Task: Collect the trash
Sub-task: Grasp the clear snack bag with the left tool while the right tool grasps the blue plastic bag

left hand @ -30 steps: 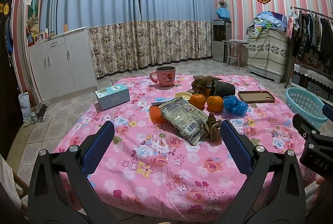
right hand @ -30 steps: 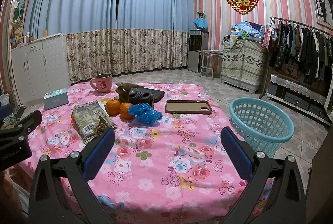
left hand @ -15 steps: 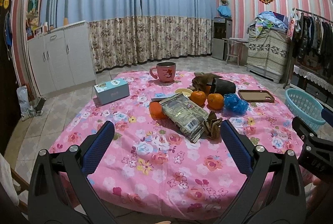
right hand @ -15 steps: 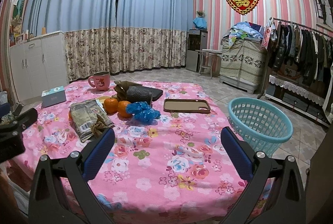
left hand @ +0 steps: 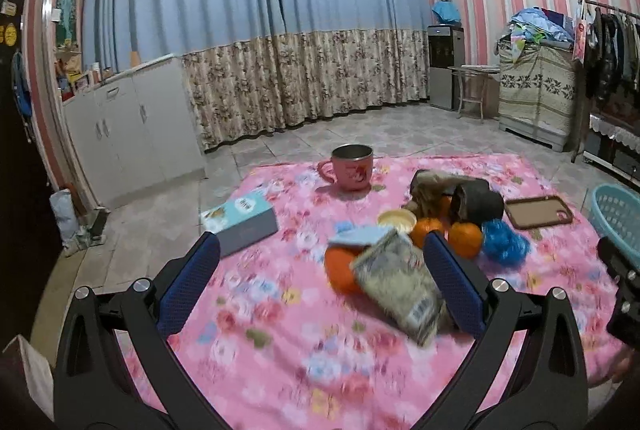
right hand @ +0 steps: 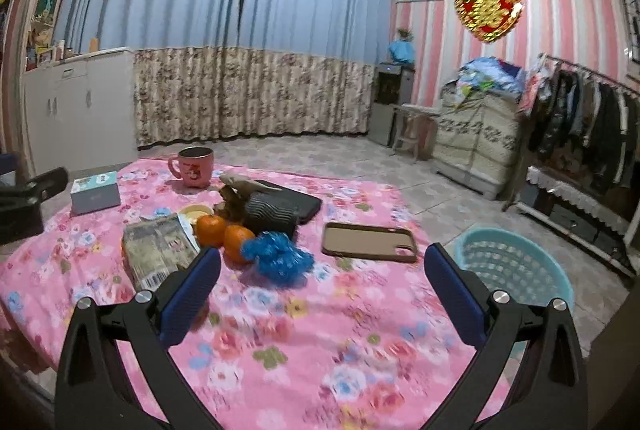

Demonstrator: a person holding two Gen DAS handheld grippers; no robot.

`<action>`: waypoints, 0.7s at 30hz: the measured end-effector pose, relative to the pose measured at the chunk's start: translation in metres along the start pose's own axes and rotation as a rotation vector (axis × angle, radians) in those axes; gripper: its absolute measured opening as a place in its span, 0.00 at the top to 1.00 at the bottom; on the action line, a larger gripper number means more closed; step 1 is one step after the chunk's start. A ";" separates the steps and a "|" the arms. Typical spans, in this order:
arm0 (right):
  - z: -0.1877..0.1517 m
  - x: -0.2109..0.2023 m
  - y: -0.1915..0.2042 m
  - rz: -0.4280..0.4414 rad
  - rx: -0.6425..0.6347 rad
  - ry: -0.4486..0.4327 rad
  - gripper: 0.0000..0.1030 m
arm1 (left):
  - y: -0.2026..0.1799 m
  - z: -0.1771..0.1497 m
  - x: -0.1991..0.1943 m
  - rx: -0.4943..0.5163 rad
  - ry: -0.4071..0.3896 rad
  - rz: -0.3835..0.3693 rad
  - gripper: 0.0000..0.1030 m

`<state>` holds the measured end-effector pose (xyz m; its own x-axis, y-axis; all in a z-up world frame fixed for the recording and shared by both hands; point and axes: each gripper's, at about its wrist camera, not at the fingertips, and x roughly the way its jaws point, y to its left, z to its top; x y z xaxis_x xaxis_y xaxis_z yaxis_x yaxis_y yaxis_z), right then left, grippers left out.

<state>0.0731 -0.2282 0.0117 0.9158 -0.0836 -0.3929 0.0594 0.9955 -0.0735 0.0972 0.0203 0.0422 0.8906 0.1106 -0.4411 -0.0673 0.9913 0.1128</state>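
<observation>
Trash lay clustered mid-tabletop (left hand: 256, 330), ahead of both grippers. Nearest the left gripper (left hand: 322, 284), whose fingers stood spread wide and held nothing, was the wrapper (left hand: 396, 286): a flattened snack bag just ahead of and inside the right finger (left hand: 454, 286), its long axis running from near that finger away and to the left. It rested partly on an orange (left hand: 340, 268). Something dark sat by the bag's near end, mostly hidden behind that finger, too blurred to name.

Beyond the right gripper (right hand: 322, 288), also wide open and empty, the blue wad (right hand: 278, 258) lay ahead and slightly left of centre, touching two oranges (right hand: 224, 234). Farther off sat a brown crumple (right hand: 236, 190) against a dark roll (right hand: 272, 212), then the phone case (right hand: 370, 241) and the mug (right hand: 195, 166).

The basket (right hand: 516, 270) stood on the floor just outside the right finger.

I judged the left gripper nearer the wrapper and the right nearer the blue wad and basket. Gripping the wrapper across its narrow width looked the likeliest opening move.
</observation>
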 end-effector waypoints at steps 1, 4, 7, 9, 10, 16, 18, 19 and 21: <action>0.004 0.009 -0.001 0.014 0.010 0.019 0.04 | -0.001 0.005 0.007 -0.005 0.006 -0.006 0.05; 0.011 0.034 -0.001 0.013 0.010 0.086 0.04 | -0.002 0.016 0.035 -0.036 0.050 -0.040 0.05; 0.015 0.050 0.002 -0.007 -0.009 0.104 0.04 | -0.004 0.013 0.058 -0.057 0.093 -0.059 0.05; 0.020 0.062 0.002 0.004 -0.007 0.115 0.04 | -0.005 0.002 0.070 -0.059 0.118 -0.066 0.05; 0.021 0.068 0.001 0.004 -0.007 0.125 0.03 | -0.006 -0.003 0.073 -0.057 0.122 -0.062 0.05; 0.019 0.106 0.002 0.003 -0.005 0.199 0.03 | -0.006 -0.027 0.100 -0.036 0.199 -0.068 0.05; 0.008 0.114 0.000 -0.006 -0.007 0.208 0.04 | -0.004 -0.030 0.107 -0.046 0.219 -0.067 0.05; 0.005 0.118 -0.002 -0.007 0.000 0.220 0.03 | -0.004 -0.033 0.110 -0.055 0.238 -0.080 0.05; 0.001 0.125 -0.008 0.003 0.036 0.255 0.04 | -0.005 -0.035 0.116 -0.061 0.265 -0.098 0.05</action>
<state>0.1876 -0.2464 -0.0363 0.7864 -0.0847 -0.6119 0.0750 0.9963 -0.0416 0.1851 0.0303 -0.0413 0.7460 0.0211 -0.6656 -0.0210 0.9997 0.0081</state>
